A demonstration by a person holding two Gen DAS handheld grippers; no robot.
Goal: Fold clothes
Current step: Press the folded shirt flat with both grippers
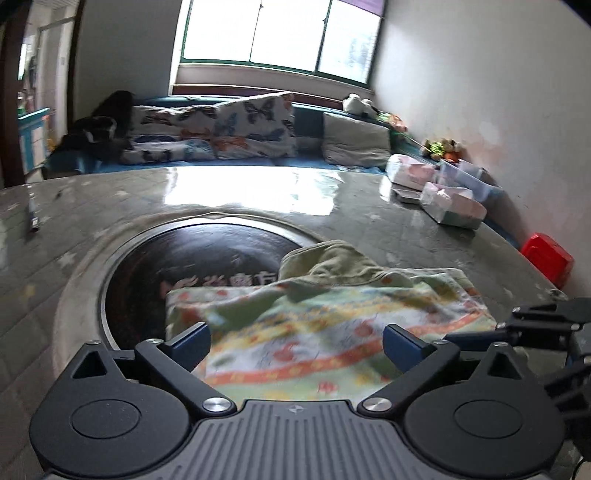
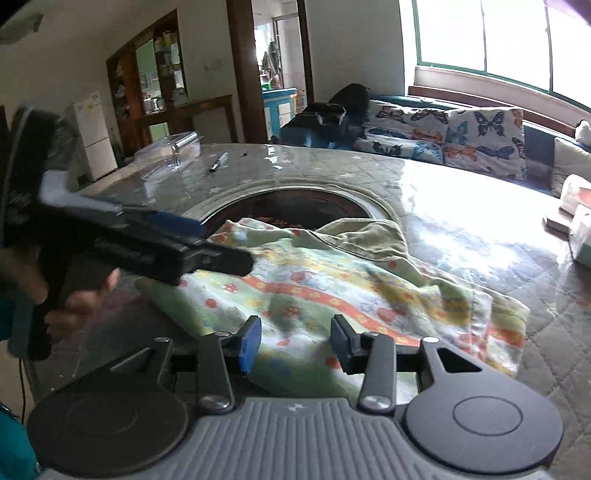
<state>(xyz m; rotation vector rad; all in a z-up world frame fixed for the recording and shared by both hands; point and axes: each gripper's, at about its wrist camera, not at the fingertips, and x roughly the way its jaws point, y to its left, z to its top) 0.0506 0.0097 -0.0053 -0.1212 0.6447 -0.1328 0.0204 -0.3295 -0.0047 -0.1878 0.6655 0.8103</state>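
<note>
A folded garment (image 1: pixel 325 325), pale green with orange and yellow flower bands and an olive lining turned out at its far edge, lies on the grey quilted table (image 1: pixel 369 199), partly overlapping the dark round inset (image 1: pixel 192 258) sunk in the table's middle. The left gripper (image 1: pixel 295 341) hovers at the garment's near edge with its blue-padded fingers (image 1: pixel 190 343) spread wide on either side of the cloth, holding nothing. In the right wrist view the same garment (image 2: pixel 332 291) spreads ahead of the right gripper (image 2: pixel 295 341), whose fingers (image 2: pixel 249 345) stand partly open over the cloth's near hem without pinching it. The left gripper (image 2: pixel 221 254) shows there from the side, blurred, its tips over the garment's left corner, and a hand (image 2: pixel 85 299) grips its handle beside a teal sleeve (image 2: pixel 14 454). A pen (image 2: pixel 218 162) and a clear plastic box (image 2: pixel 170 151) sit on the far side of the table. On the right edge, tissue packs (image 1: pixel 450 206) rest near the wall, with a red box (image 1: pixel 546 258) just past the table. Behind it runs a sofa (image 1: pixel 310 125) with butterfly-print cushions (image 1: pixel 243 125) under a bright window (image 1: pixel 280 33).
</note>
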